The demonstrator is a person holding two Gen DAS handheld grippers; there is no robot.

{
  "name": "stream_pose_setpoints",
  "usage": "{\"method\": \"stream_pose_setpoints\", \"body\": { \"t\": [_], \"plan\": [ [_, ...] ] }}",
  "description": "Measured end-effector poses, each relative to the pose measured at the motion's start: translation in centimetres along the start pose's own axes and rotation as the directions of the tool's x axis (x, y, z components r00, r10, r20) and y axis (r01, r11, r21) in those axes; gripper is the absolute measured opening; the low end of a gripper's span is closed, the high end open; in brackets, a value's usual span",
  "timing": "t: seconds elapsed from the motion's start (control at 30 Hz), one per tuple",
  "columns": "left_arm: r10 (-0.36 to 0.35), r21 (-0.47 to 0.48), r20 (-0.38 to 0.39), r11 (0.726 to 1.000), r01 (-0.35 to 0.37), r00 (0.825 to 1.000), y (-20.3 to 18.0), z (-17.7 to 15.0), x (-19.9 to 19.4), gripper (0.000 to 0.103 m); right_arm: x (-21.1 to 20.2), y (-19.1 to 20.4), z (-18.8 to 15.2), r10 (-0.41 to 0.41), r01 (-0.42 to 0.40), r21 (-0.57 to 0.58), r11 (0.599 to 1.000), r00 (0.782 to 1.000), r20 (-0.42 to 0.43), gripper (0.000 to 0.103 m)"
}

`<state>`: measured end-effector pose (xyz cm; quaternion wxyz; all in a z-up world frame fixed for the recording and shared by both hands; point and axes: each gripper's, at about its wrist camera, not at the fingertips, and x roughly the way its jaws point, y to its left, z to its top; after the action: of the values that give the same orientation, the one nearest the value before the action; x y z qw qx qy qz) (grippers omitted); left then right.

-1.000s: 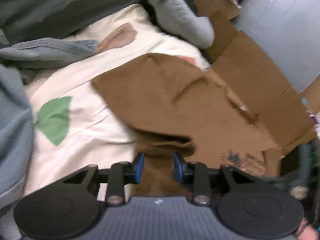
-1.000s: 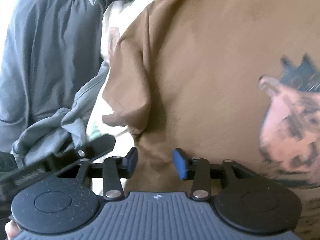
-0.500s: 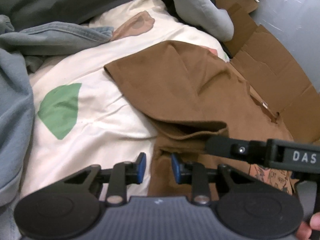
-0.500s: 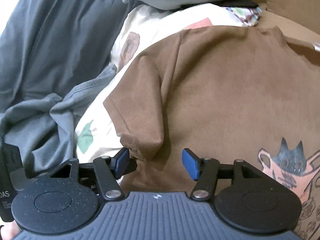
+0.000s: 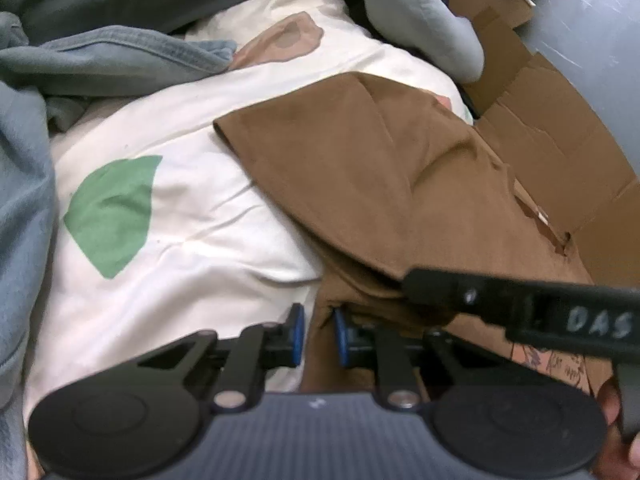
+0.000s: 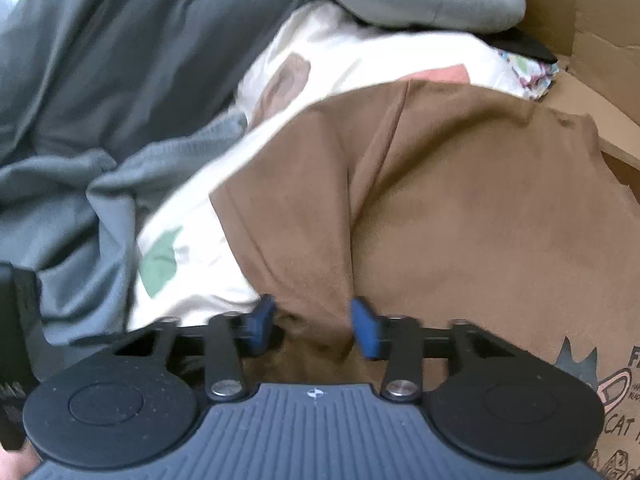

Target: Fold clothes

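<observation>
Now brown T-shirt between jaws.

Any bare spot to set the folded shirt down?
Only the cream printed sheet, between the brown T-shirt and the grey-blue clothes pile. Crowded beyond: grey pillow above, flattened cardboard on the right.

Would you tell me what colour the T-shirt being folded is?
Brown T-shirt, with a cat print near its lower edge; the right wrist view shows it best.

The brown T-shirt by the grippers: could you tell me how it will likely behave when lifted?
The brown T-shirt will probably droop limply, since it already creases and folds over itself. It looks thin, so likely light. Its matte cloth seems unlikely to slip.
</observation>
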<state>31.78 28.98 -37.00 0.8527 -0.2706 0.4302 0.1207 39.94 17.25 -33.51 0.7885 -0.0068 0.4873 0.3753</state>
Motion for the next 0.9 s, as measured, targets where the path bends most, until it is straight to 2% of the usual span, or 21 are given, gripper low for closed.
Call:
{"method": "stream_pose_setpoints", "body": {
  "t": [0.17,0.23,0.53,0.6,0.63,0.73,0.9],
  "plan": [
    [-0.007,-0.005,0.004,1.0,0.007,1.0,0.4,-0.1,0.0,0.016,-0.1,-0.3,-0.2,0.026,-0.026,0.002,1.0,1.0,-0.016,0.038],
    [-0.009,-0.011,0.006,1.0,0.009,1.0,0.5,-0.1,0.0,0.016,-0.1,-0.4,-0.3,0.036,-0.036,0.003,0.999,0.999,-0.023,0.043],
    [-0.029,-0.039,-0.002,0.999,0.029,1.0,0.8,0.1,0.3,0.016,-0.1,-0.4,-0.6,0.074,-0.074,-0.008,0.997,0.997,-0.035,0.044],
    [-0.034,-0.05,-0.004,0.998,0.034,0.999,0.9,0.2,0.4,0.016,-0.1,0.0,-0.8,0.06,-0.062,-0.054,0.997,0.997,-0.039,0.047],
    [-0.036,-0.054,-0.004,0.998,0.036,0.999,1.0,0.3,0.4,0.016,-0.1,0.3,-0.8,0.053,-0.056,-0.077,0.995,0.998,-0.04,0.053],
    [-0.049,-0.074,-0.002,0.996,0.049,0.999,1.3,0.3,0.5,0.015,0.1,0.5,-1.1,0.033,-0.038,-0.129,0.991,0.998,-0.046,0.054],
    [-0.063,-0.086,0.01,0.994,0.064,0.998,1.6,0.0,0.4,0.014,0.7,0.1,-1.3,0.016,-0.021,-0.129,0.991,0.999,-0.034,0.051]
  ]
}}
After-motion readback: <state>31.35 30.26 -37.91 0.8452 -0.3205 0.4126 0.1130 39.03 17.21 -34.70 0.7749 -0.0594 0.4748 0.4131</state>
